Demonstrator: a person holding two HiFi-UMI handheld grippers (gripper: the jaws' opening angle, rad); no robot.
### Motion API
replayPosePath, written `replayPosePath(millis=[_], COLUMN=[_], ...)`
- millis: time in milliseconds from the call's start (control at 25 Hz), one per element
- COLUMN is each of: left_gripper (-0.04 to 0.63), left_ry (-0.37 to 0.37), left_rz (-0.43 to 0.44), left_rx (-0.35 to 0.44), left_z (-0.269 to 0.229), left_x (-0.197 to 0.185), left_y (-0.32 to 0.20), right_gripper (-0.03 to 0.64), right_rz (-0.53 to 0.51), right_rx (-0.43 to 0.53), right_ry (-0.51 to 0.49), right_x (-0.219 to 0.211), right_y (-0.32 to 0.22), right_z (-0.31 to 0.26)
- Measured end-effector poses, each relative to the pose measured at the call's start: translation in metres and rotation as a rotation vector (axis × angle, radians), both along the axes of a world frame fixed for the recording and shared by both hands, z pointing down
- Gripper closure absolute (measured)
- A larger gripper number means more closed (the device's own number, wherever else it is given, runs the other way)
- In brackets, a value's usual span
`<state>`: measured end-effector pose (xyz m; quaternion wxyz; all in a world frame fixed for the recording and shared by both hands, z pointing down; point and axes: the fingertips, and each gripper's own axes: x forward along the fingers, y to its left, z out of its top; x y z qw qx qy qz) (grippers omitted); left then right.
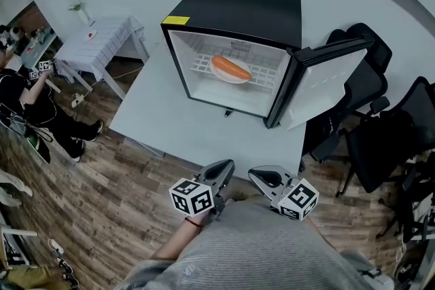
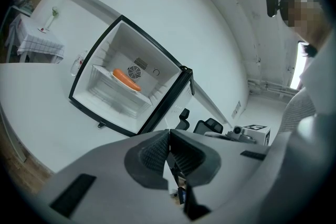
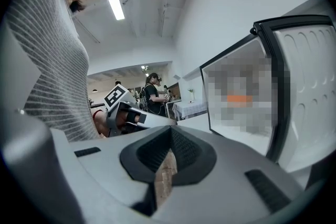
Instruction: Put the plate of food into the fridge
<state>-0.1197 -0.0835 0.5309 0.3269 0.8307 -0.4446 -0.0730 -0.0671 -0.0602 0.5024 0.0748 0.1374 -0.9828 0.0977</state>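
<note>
- Nearest, at lower left of the head view, the left hand-held gripper (image 1: 223,168) has its grey jaws pressed together with nothing between them; its own view (image 2: 169,138) shows the ribbed pads meeting.
- Just beside it, the right hand-held gripper (image 1: 254,174) is likewise closed and empty, its pads touching at the tips (image 3: 170,135).
- Both hover at the near edge of the pale grey desk (image 1: 170,125), well apart from the fridge.
- Far left, a small white slatted table (image 1: 102,37) stands on the wooden floor.
- At centre, the black compact fridge (image 1: 234,7) sits on the desk; the white plate (image 1: 224,77) with an orange piece of food (image 1: 231,67) rests on its wire shelf.
- To the right, the fridge door (image 1: 326,81) hangs wide open.
- Judgement: the placing looks done; only shutting the door, if wanted, remains.
</note>
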Motion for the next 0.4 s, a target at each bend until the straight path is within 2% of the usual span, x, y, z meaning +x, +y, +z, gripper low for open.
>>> replayPosePath(millis=[400], left_gripper=[0.584], left_ry=[-0.001], left_rz=[0.008], left_rx=[-0.003], left_z=[0.0018], left_x=[-0.0003], left_y=[-0.0078], right_gripper=[0.604], right_rz=[0.000], right_rx=[0.006], right_ry=[0.009], right_x=[-0.0010], right_y=[-0.0033], right_z=[-0.0001])
